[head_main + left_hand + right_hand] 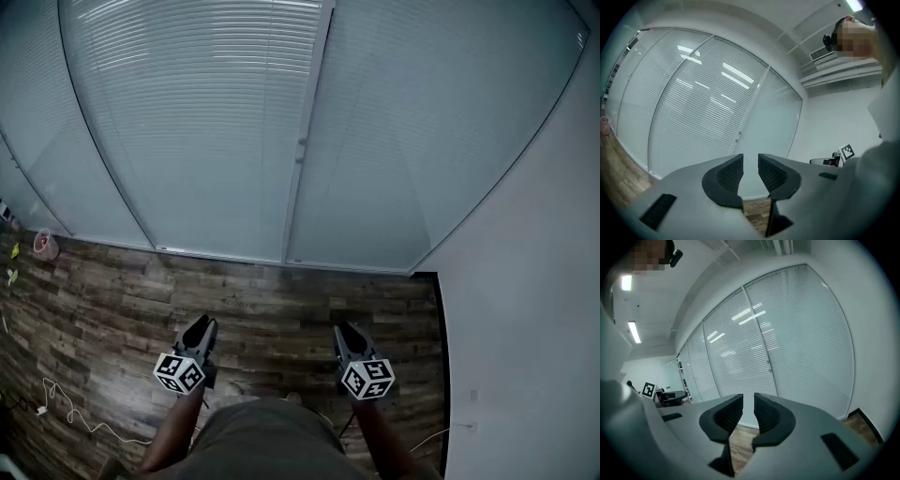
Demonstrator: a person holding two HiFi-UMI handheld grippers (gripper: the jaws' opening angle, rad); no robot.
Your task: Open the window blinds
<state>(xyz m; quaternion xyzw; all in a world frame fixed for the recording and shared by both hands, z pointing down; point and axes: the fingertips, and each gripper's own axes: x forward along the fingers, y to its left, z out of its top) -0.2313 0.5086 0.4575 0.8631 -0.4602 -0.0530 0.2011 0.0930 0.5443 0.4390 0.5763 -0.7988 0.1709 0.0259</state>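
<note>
The closed white slatted blinds fill the glass panels ahead, which reach down to the wooden floor. Two small knobs sit on the upright frame between the two middle panels. My left gripper and right gripper hover low over the floor, side by side, well short of the glass. The left gripper points at the blinds with only a narrow slit between its jaws and nothing in it. The right gripper is also shut on nothing, facing the blinds and the knobs.
A white wall closes the right side, meeting the glass at a corner. A pink container stands on the floor by the far-left panel, and a white cable trails near my left. A dark desk stands further left.
</note>
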